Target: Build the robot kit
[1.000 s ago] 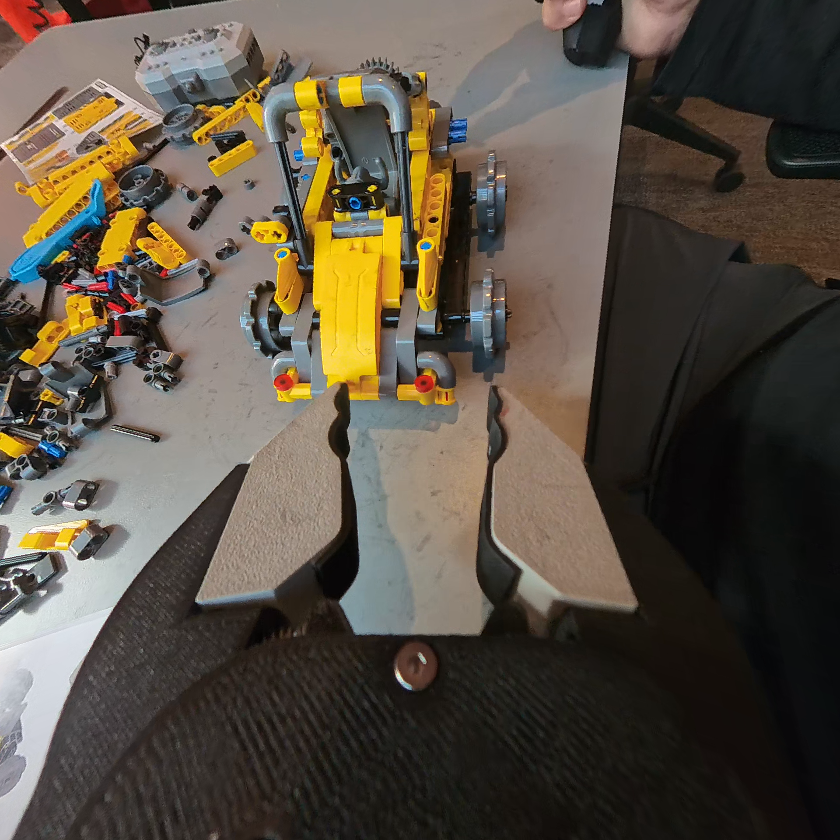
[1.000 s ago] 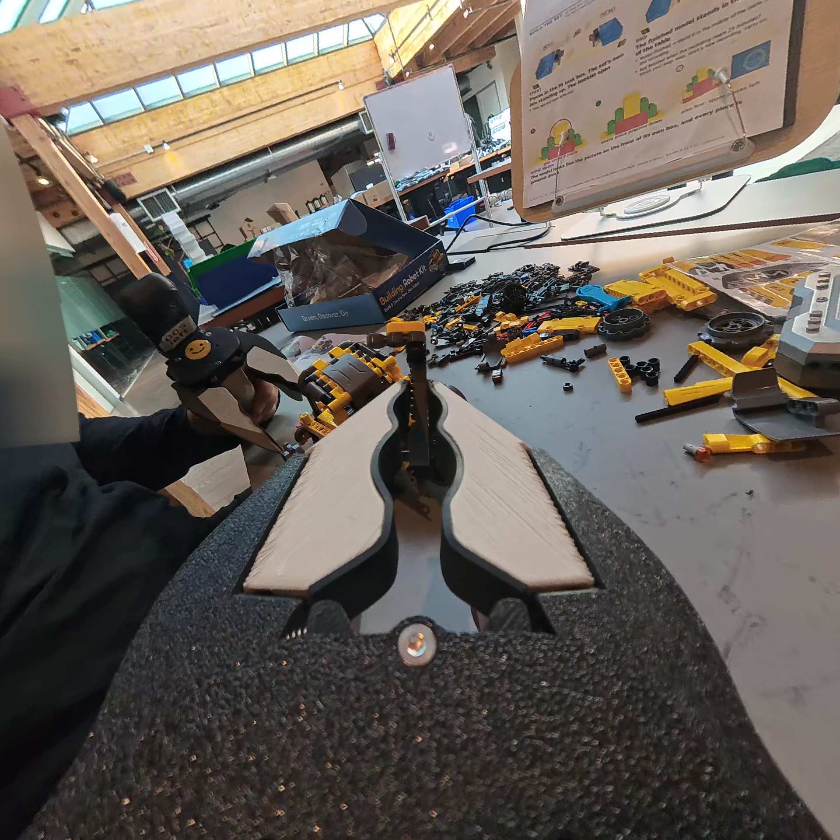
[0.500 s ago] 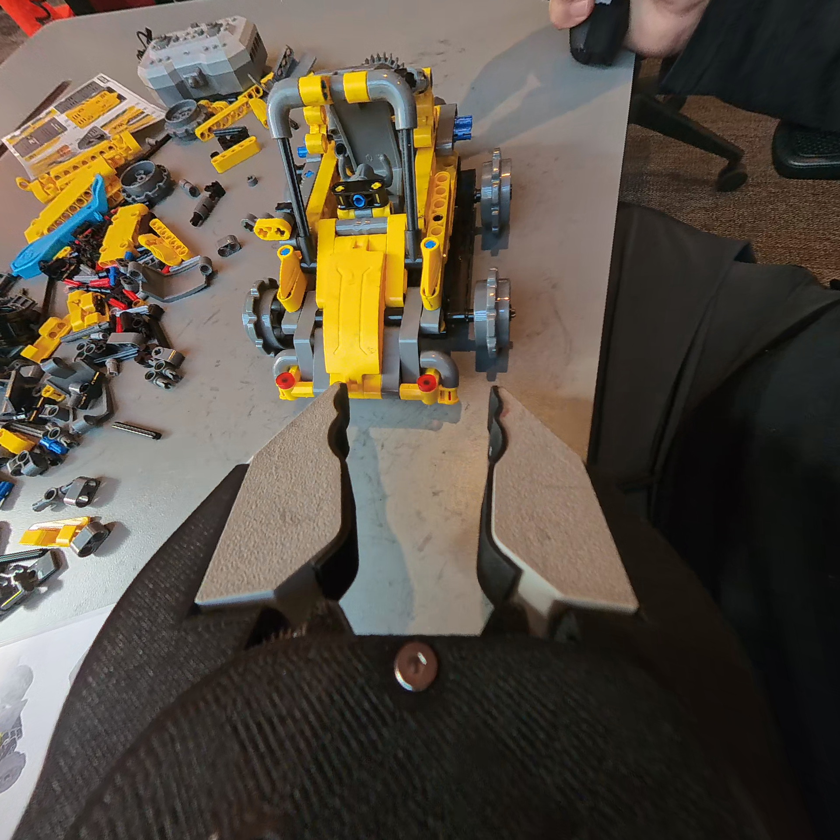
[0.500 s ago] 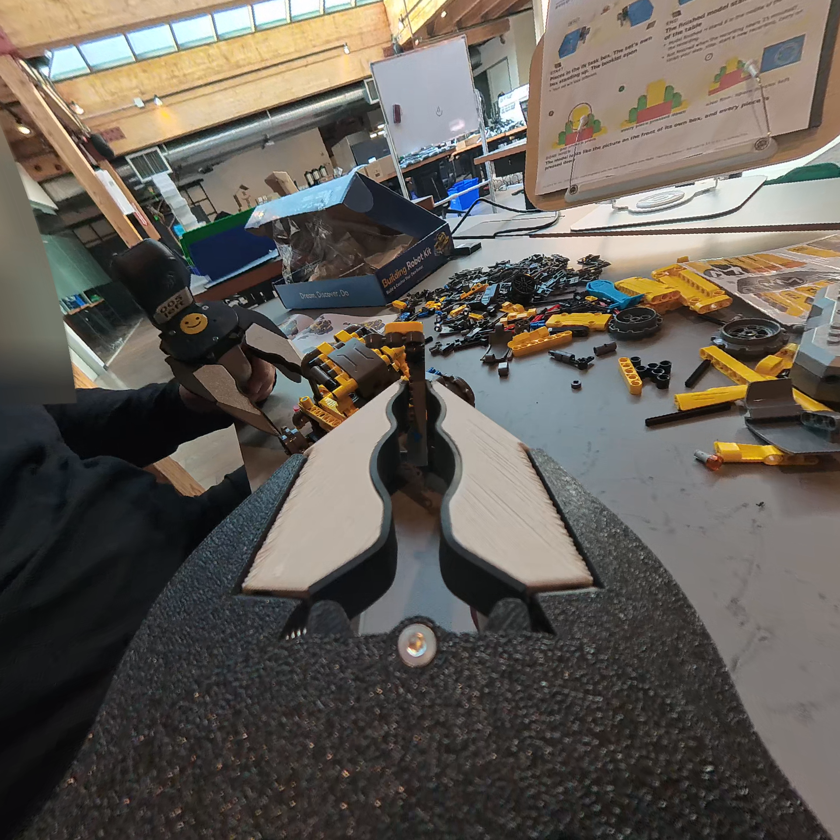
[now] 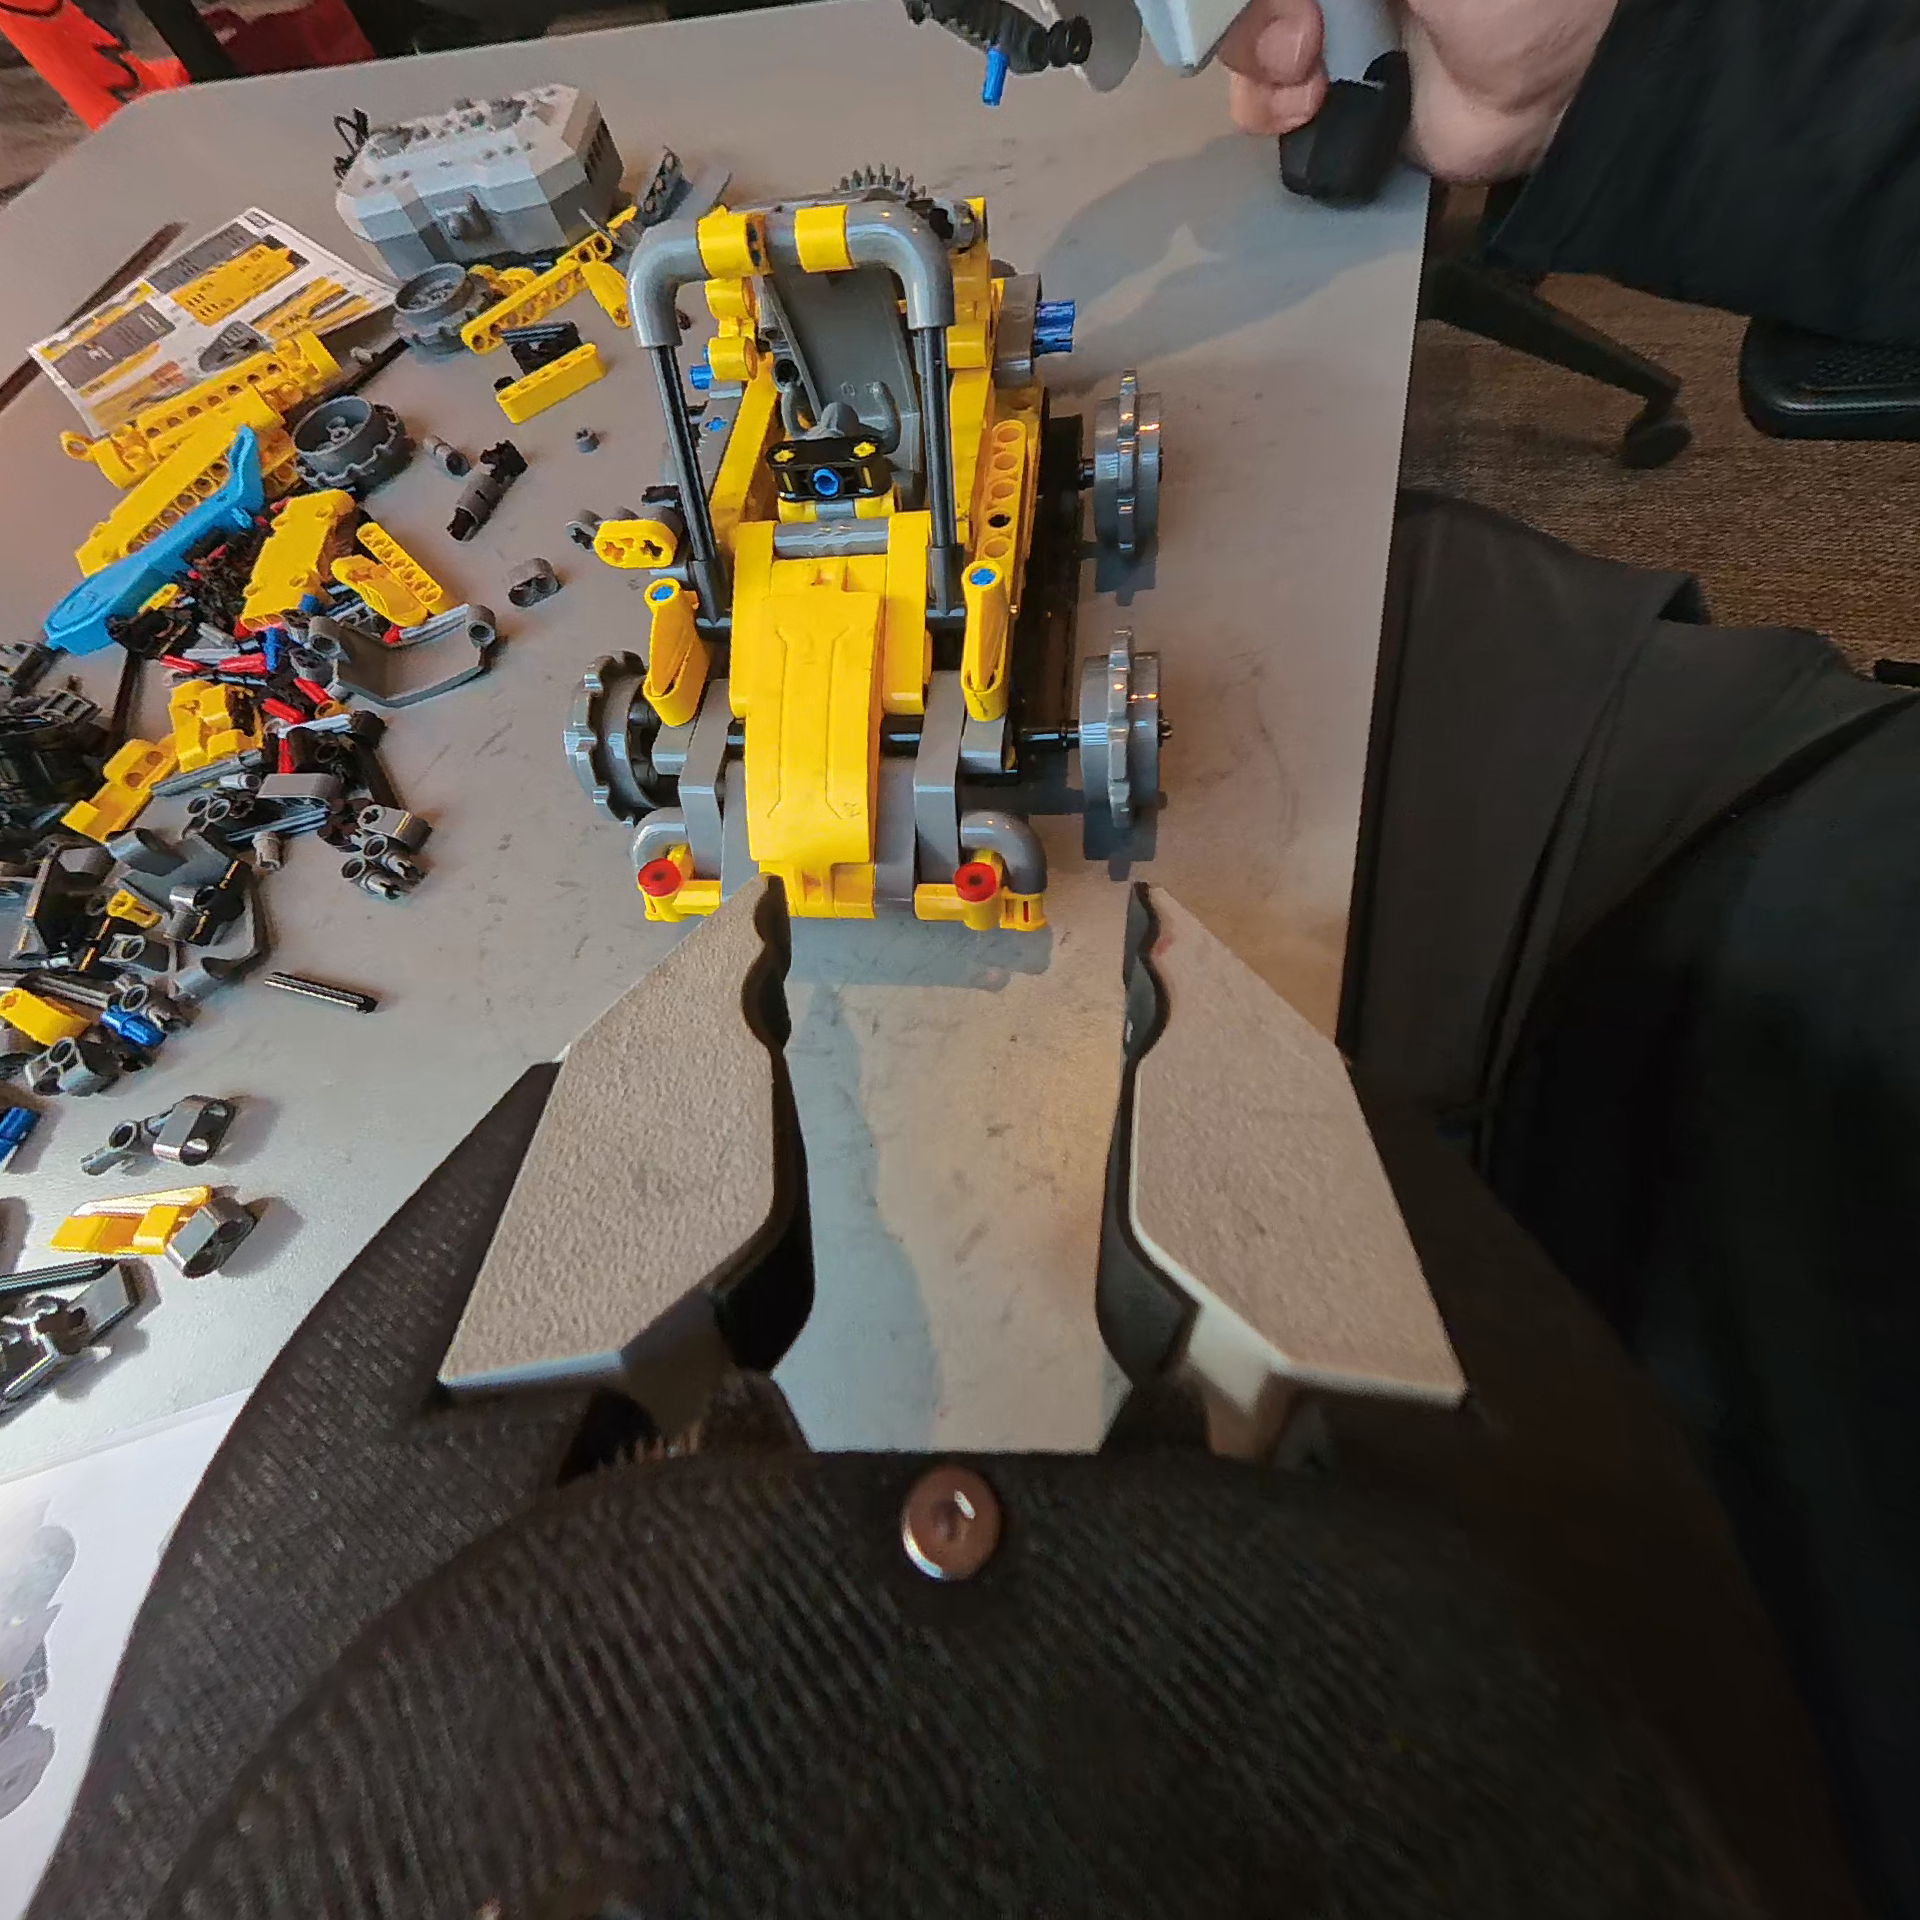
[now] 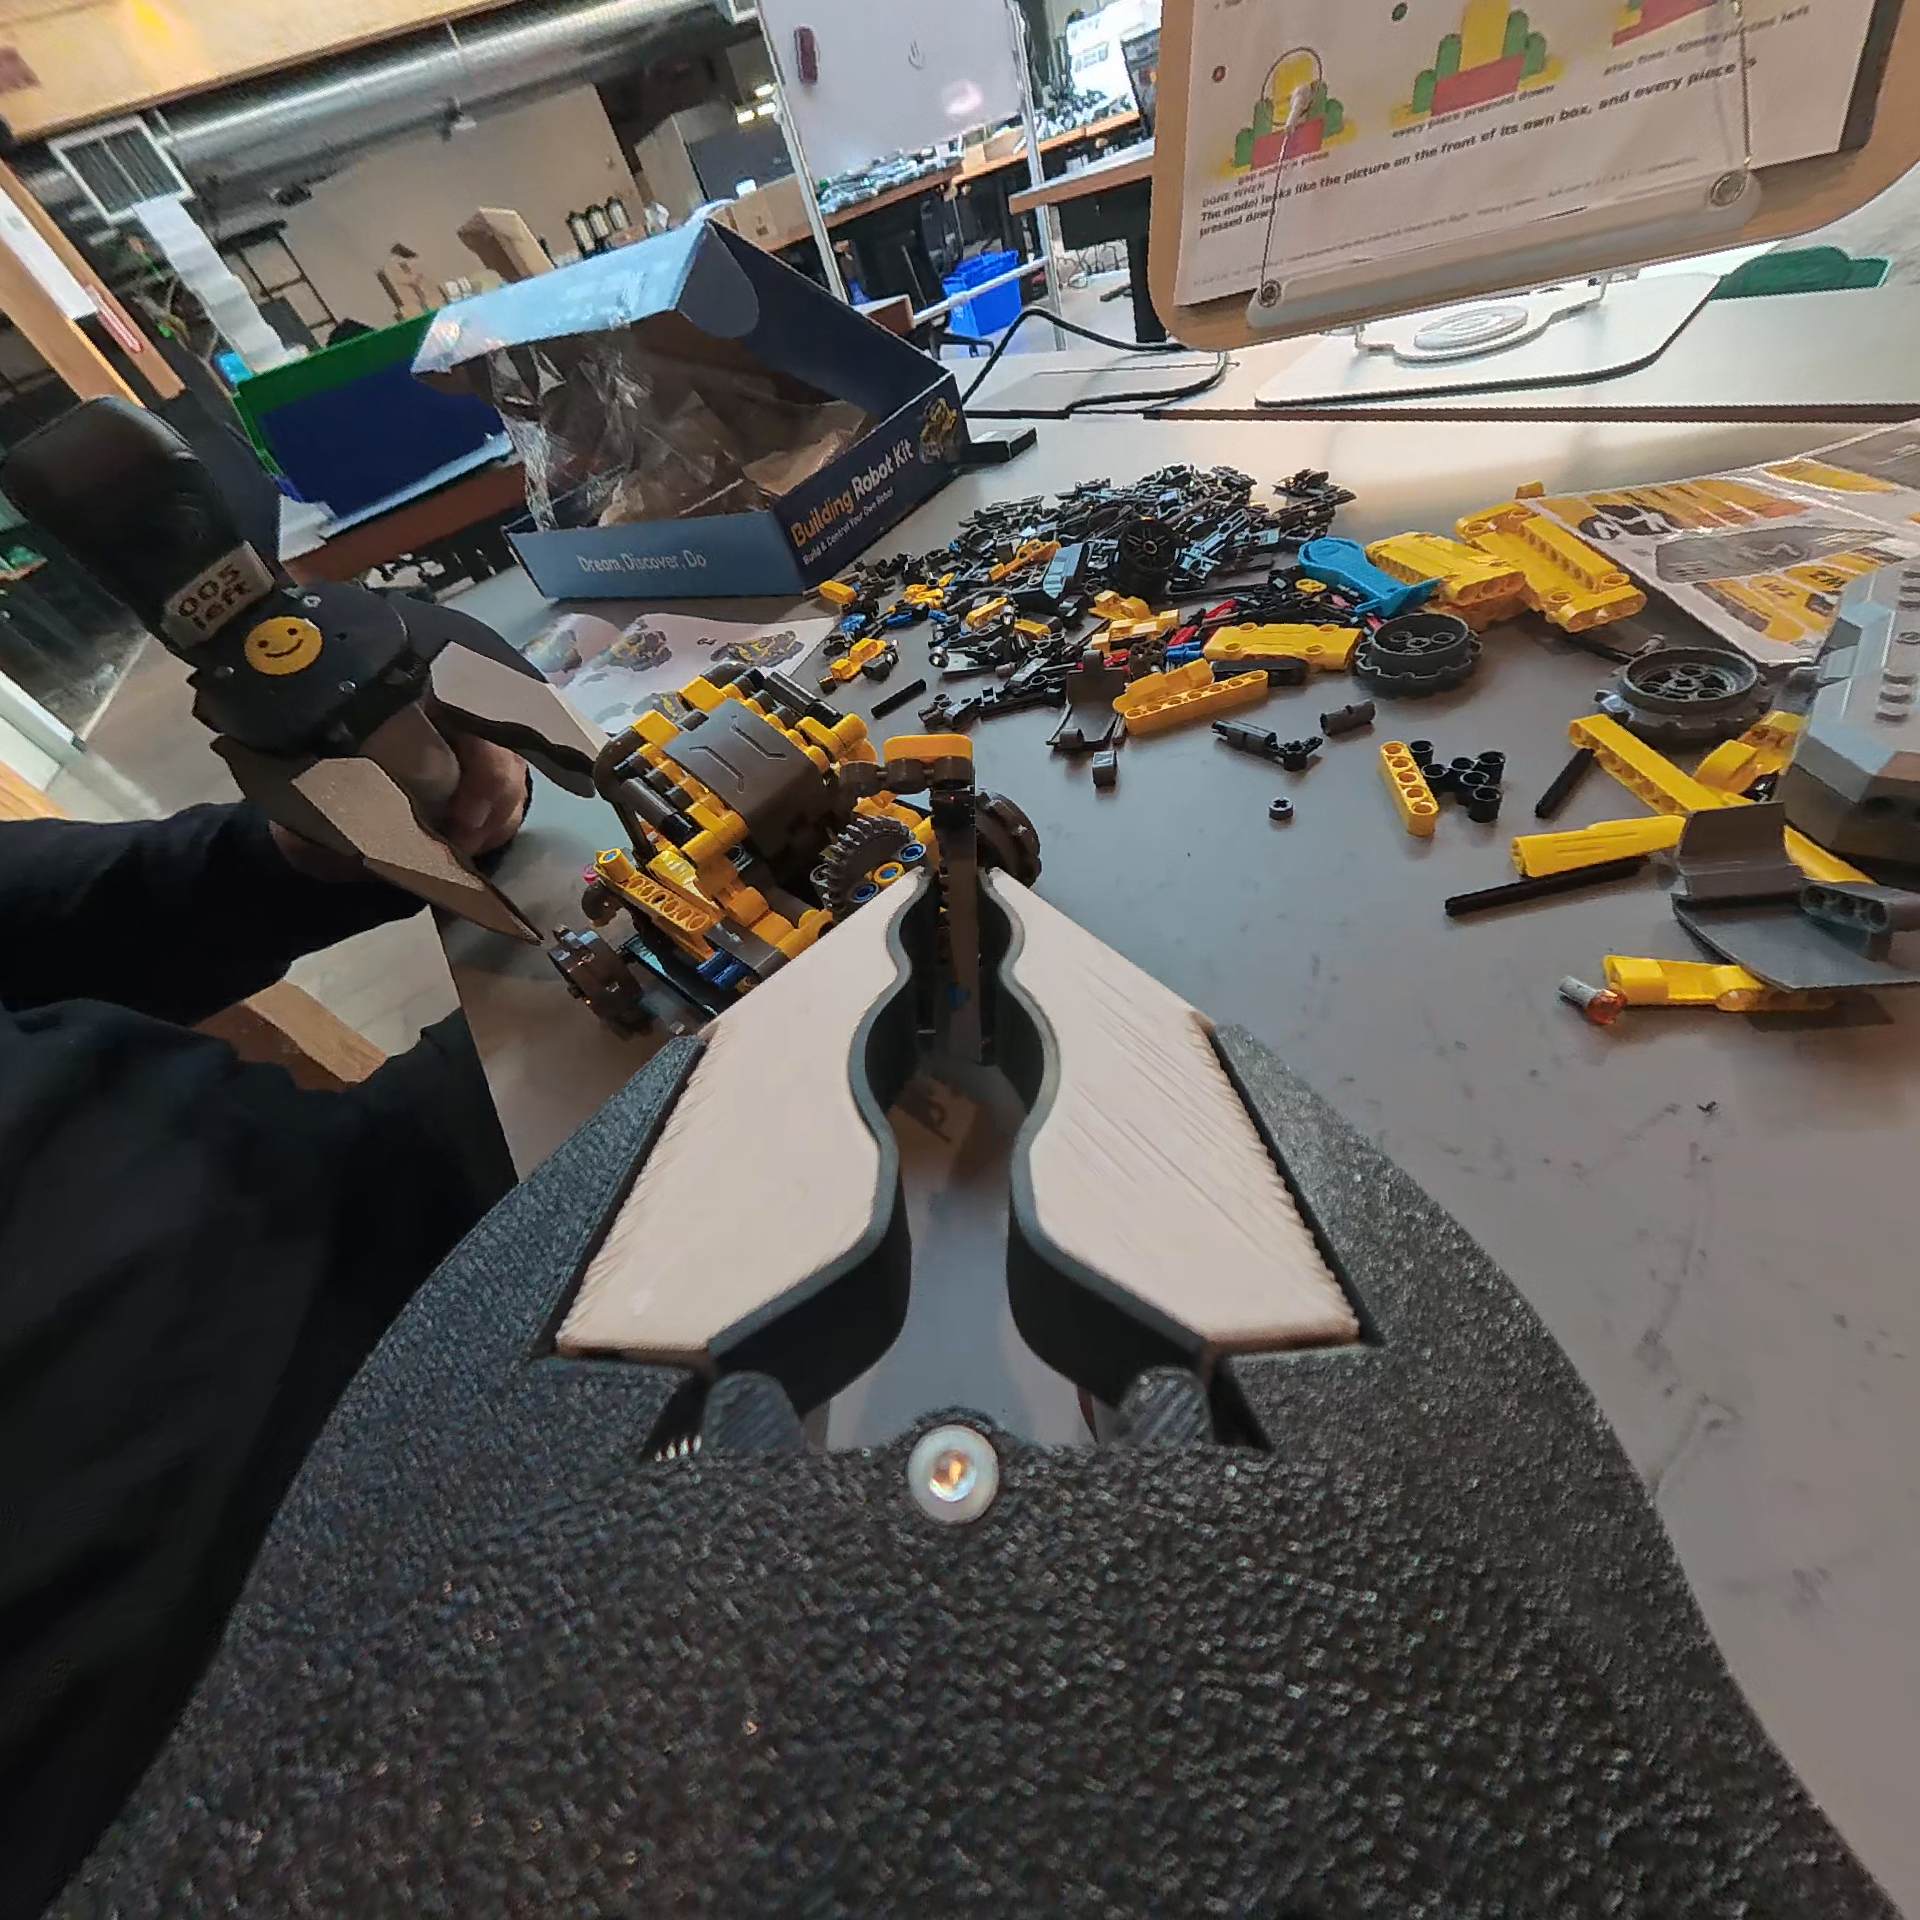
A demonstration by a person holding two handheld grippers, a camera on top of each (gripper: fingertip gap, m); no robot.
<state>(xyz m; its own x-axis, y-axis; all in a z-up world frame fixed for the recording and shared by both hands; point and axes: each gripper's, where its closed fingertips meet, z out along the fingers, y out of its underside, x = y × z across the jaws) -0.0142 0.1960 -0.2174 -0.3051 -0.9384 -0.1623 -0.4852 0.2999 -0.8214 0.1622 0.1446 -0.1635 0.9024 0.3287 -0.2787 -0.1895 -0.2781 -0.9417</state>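
The left gripper [image 5: 951, 904] hangs over the near edge of the grey desk [image 5: 1247, 312] with its fingers spread wide and nothing between them. Its fingertips sit just behind the rear end of a yellow and grey brick-built vehicle [image 5: 831, 582], close to the two red studs there, the left tip almost touching the model; whether it does touch cannot be told. The vehicle stands upright on the desk, with a grey roll bar over the seat and grey toothed wheels on its sides.

The right gripper [image 6: 954, 883] has its fingers pressed nearly together on a thin dark toothed strip [image 6: 954, 831] that stands upright between the tips, just beside the vehicle's gear end. In the left wrist view that gripper shows at the top edge, held in a hand [image 5: 1455, 83], with the dark strip and a blue pin sticking out of it.

To the vehicle's left lies a spread of loose pieces [image 5: 229, 644]: yellow beams, black and grey connectors, a blue separator tool [image 5: 156, 551], a grey battery box [image 5: 478, 166] and a printed leaflet [image 5: 197, 312]. Farther back on the desk stand an open dark blue cardboard box [image 6: 727, 447] and an instruction sheet on a stand [image 6: 1507, 125].
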